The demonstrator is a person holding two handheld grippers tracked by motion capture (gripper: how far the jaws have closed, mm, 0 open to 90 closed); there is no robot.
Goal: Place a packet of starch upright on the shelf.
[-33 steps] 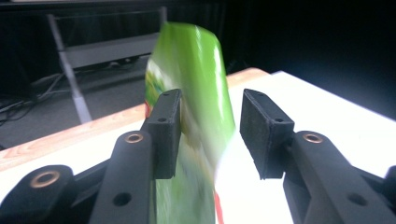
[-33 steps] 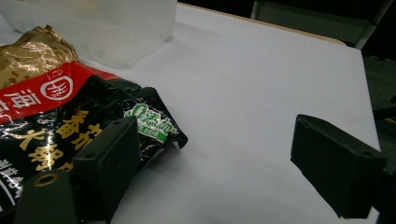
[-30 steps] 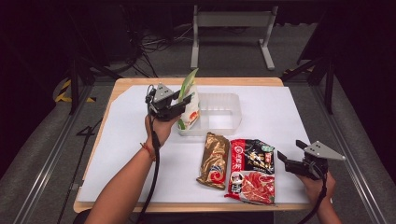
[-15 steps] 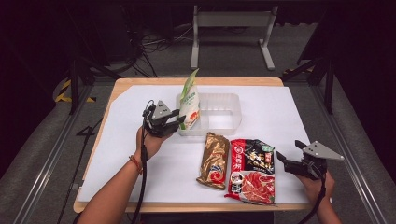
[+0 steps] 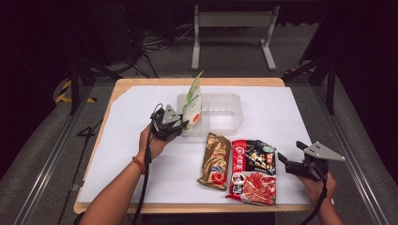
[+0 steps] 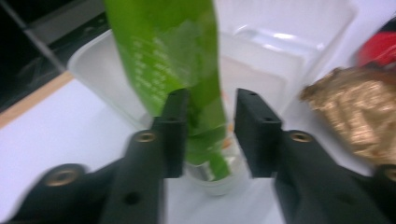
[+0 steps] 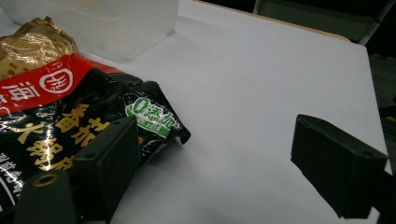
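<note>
A green and white pouch (image 5: 192, 101) stands upright in the left end of a clear plastic tub (image 5: 226, 123). My left gripper (image 5: 183, 124) sits low at the tub's front left corner. In the left gripper view the pouch (image 6: 177, 56) rises between the parted jaws of the open left gripper (image 6: 210, 135), with a gap on the right side. My right gripper (image 5: 290, 153) rests open near the table's front right, just right of a red and black food packet (image 5: 252, 171). In the right gripper view that packet (image 7: 70, 121) lies beside the left jaw of the right gripper (image 7: 219, 158).
A gold packet (image 5: 215, 161) lies flat between the tub and the red packet, touching the latter's left side. White paper (image 5: 126, 154) covers the wooden table. The tub's right part (image 6: 280, 60) holds nothing. Bare paper (image 7: 261, 79) stretches to the right of the packets.
The left gripper has dropped from the pouch's upper part and pulled back toward the person, its jaws now parted. The pouch stays standing in the tub. The right gripper has not moved.
</note>
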